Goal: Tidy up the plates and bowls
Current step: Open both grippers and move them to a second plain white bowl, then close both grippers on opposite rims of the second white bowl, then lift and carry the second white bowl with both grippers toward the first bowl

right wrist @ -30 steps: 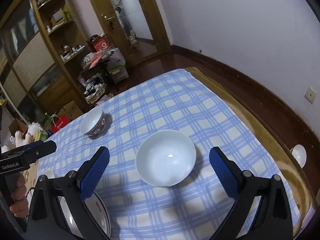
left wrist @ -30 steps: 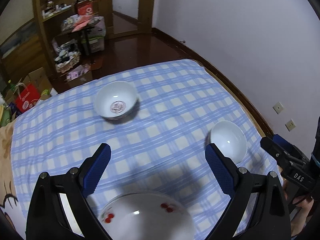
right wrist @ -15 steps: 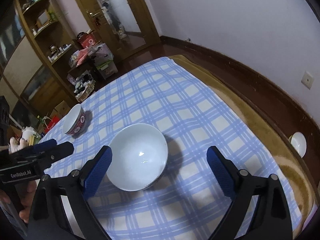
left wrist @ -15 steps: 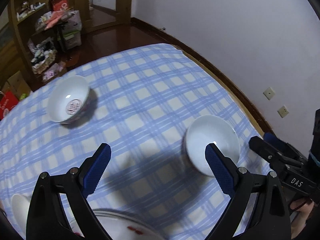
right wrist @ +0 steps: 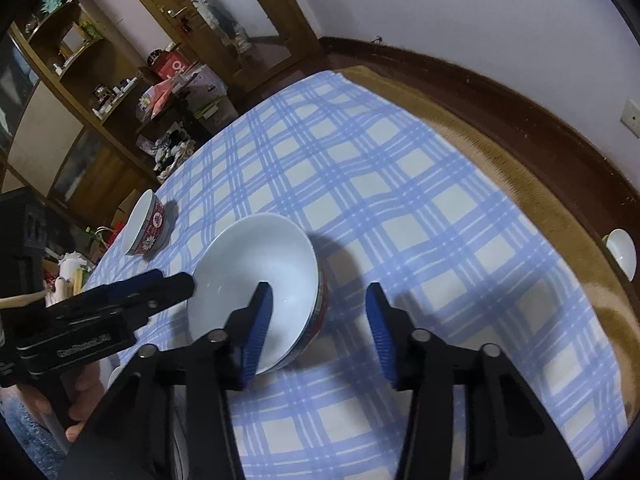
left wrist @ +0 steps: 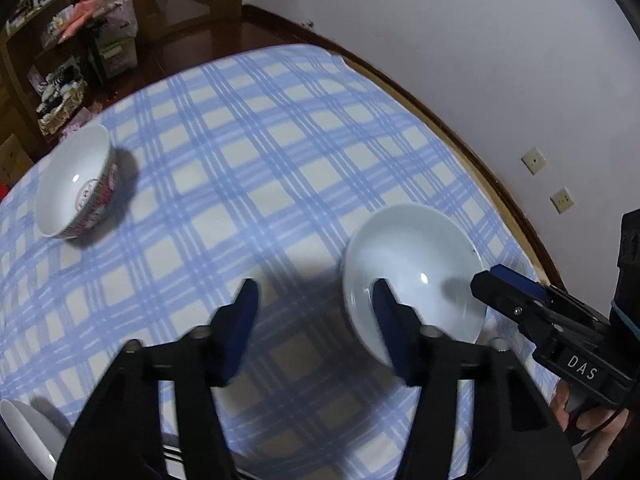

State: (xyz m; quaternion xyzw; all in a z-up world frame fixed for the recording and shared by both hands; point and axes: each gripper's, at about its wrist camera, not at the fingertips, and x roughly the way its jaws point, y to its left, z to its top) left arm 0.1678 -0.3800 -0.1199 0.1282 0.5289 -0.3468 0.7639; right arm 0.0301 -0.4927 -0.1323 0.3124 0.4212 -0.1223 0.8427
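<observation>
1. A white bowl (left wrist: 416, 276) (right wrist: 256, 284) with a red patterned outside sits on the blue checked tablecloth (left wrist: 260, 168) (right wrist: 400, 208), toward the wall-side edge of the table and nearer the person than the other bowl.
2. The right gripper (right wrist: 318, 316) straddles this bowl's near rim: its left finger stands over the inside of the bowl and its right finger outside, above the cloth. Its jaws have just been closing, and the rim lies between them, but a clear gap remains and the pads are not pressing on it.
3. The left gripper (left wrist: 316, 312) comes at the same bowl from the other side. Its right finger lies over the bowl's edge, its left finger over bare cloth; its jaws have also just been closing, part-way spread and gripping nothing.
4. Each gripper's black body shows in the other's view, held by a hand (right wrist: 60, 404) (left wrist: 592, 420).
5. A second, smaller bowl (left wrist: 76, 188) (right wrist: 146, 230) with a red floral outside stands well apart, toward the far left of the table.
6. The rim of a white dish (left wrist: 28, 436) shows at the near left corner in the left wrist view.
7. Beyond the table are wooden shelves (right wrist: 80, 92) crowded with small things, and a pale wall (left wrist: 460, 40).
</observation>
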